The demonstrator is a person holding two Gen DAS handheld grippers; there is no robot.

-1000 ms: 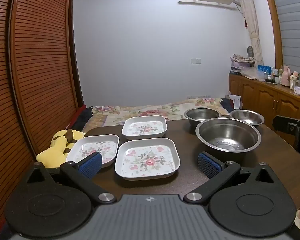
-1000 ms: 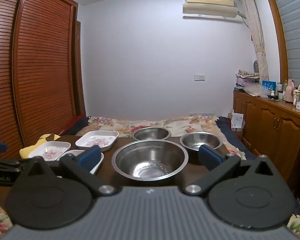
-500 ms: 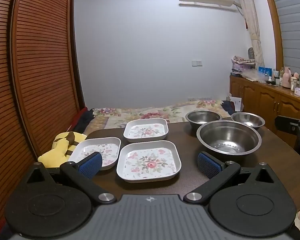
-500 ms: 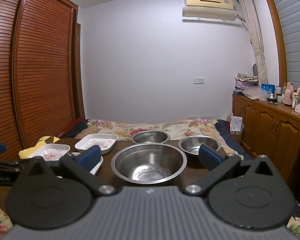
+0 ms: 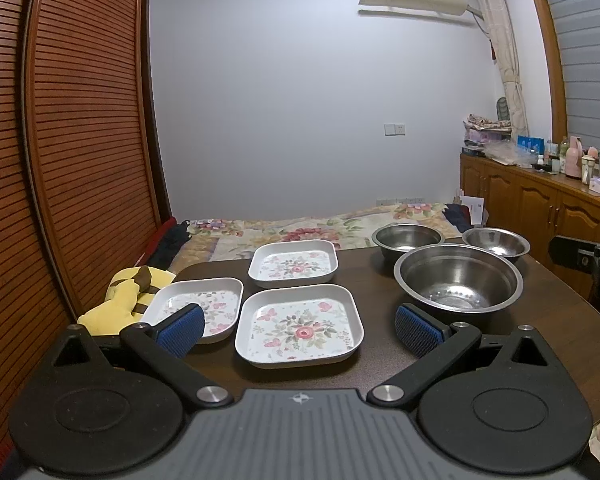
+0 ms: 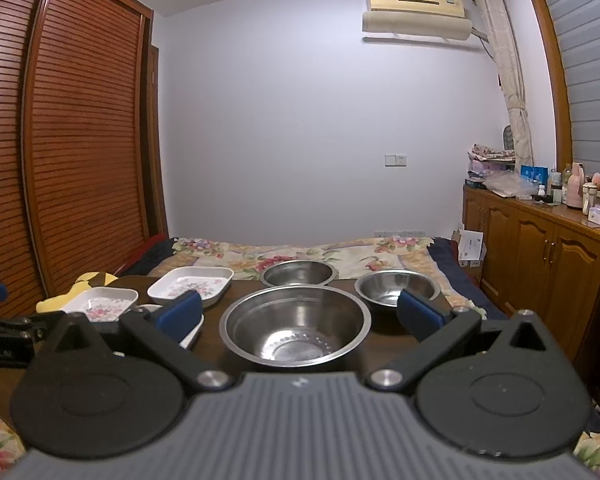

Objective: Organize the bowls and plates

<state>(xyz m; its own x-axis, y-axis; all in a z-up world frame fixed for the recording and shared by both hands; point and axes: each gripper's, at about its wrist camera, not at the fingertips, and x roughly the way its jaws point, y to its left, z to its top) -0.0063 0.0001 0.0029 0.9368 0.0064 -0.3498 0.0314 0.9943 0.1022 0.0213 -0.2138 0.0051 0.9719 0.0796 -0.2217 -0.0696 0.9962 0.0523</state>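
Three white square plates with flower prints lie on the dark table (image 5: 380, 320): a near one (image 5: 299, 324), a far one (image 5: 293, 265) and a left one (image 5: 204, 304). To their right stand a large steel bowl (image 5: 458, 278) and two smaller steel bowls (image 5: 408, 237) (image 5: 496, 240). My left gripper (image 5: 299, 330) is open, low over the near plate. My right gripper (image 6: 298, 314) is open over the large steel bowl (image 6: 296, 326). The smaller bowls (image 6: 298, 273) (image 6: 396, 288) sit behind it, with plates (image 6: 190, 285) (image 6: 100, 302) to its left.
A yellow plush toy (image 5: 120, 300) lies at the table's left edge. A bed with a flowered cover (image 5: 300, 232) lies beyond the table. A slatted wooden wardrobe (image 5: 80, 160) stands to the left, and a wooden cabinet (image 5: 540, 208) with bottles to the right.
Both cameras have tilted up slightly, so the dishes sit lower in each view. Both grippers stay open and no dish has moved.
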